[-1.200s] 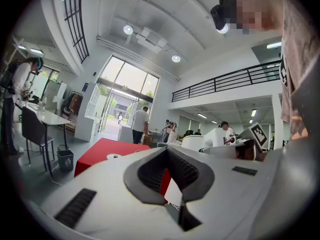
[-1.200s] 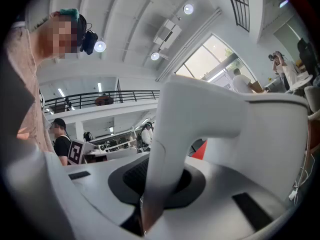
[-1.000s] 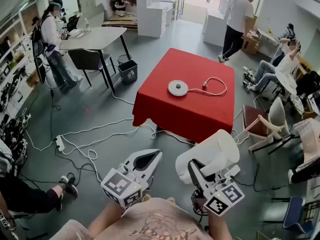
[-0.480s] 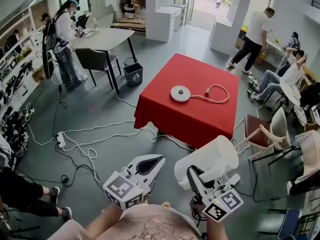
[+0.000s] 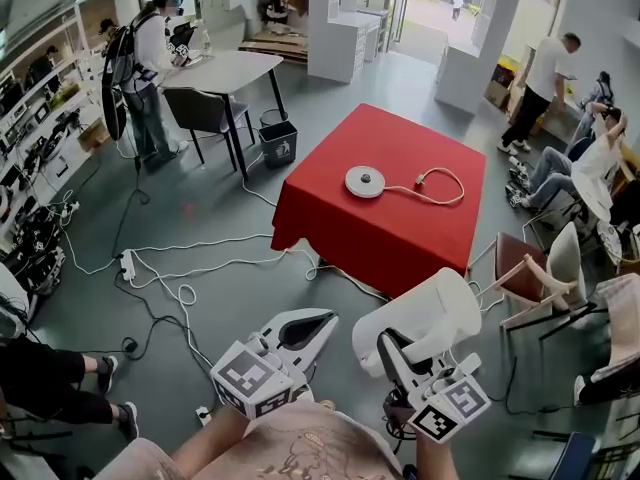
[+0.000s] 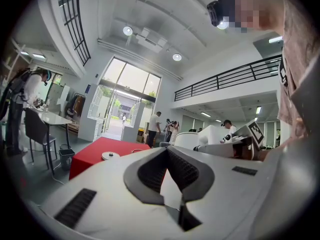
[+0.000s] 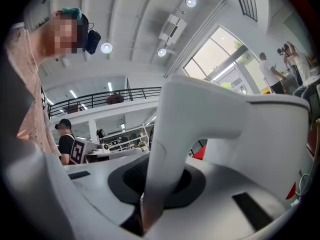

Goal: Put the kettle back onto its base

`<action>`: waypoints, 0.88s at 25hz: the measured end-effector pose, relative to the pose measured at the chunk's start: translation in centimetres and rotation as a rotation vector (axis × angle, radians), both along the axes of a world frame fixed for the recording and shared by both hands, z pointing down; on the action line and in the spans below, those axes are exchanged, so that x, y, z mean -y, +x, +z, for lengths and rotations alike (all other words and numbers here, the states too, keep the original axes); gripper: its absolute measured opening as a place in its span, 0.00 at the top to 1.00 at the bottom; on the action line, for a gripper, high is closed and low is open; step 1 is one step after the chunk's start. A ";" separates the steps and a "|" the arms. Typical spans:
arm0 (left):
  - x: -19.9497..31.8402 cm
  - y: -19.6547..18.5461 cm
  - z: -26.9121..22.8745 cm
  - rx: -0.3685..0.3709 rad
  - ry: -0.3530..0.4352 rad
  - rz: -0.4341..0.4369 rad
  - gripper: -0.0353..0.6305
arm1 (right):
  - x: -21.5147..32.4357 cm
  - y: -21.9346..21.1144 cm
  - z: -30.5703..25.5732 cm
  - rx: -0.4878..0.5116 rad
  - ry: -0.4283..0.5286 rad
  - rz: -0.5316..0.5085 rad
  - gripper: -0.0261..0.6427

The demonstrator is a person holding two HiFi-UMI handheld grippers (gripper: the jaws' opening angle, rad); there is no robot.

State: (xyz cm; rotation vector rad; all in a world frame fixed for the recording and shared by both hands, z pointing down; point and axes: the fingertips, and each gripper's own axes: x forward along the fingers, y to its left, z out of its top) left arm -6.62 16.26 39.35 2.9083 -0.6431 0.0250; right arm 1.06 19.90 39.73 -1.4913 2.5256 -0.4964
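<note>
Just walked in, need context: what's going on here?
A person holds a gripper in each hand. The right gripper is shut on the white kettle by its handle and holds it in the air. The left gripper is shut and empty. The base sits bare on the red table ahead.

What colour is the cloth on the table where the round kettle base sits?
Plain bright red; the cloth shows best in the head view.
</note>
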 end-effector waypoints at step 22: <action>3.1 3.0 0.7 0.005 0.000 0.019 0.96 | 2.6 3.3 0.0 0.005 0.011 0.024 0.86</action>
